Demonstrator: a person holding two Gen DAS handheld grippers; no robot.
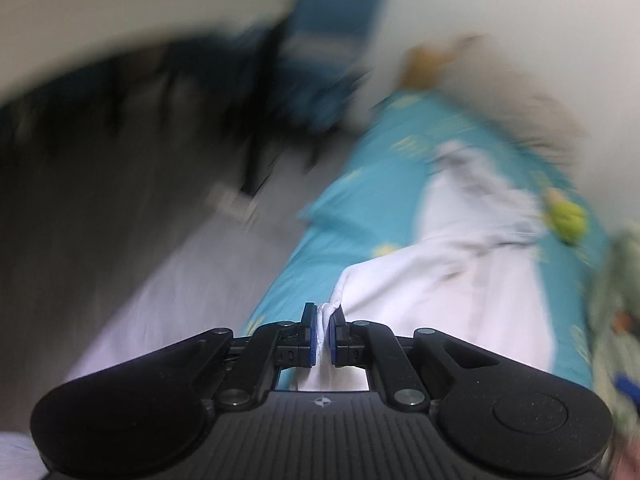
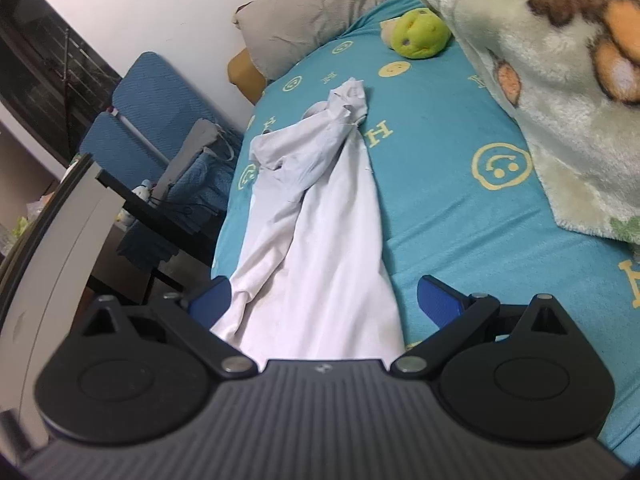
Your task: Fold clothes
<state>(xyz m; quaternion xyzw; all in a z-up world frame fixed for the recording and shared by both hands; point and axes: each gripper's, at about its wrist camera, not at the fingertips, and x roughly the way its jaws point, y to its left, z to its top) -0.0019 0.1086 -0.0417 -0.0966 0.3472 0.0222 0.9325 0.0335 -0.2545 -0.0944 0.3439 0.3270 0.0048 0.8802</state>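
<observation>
A white garment lies lengthwise on the teal bed sheet, bunched and crumpled at its far end. In the blurred left wrist view the same white garment stretches away from me, and my left gripper is shut on its near corner, a fold of cloth pinched between the blue pads. My right gripper hovers over the garment's near end with its blue fingers wide apart, open, the cloth lying beneath and between them without being pressed.
A green plush toy lies at the far end of the bed, beside a grey pillow. A fleecy patterned blanket covers the bed's right side. A blue chair and a dark desk stand left of the bed.
</observation>
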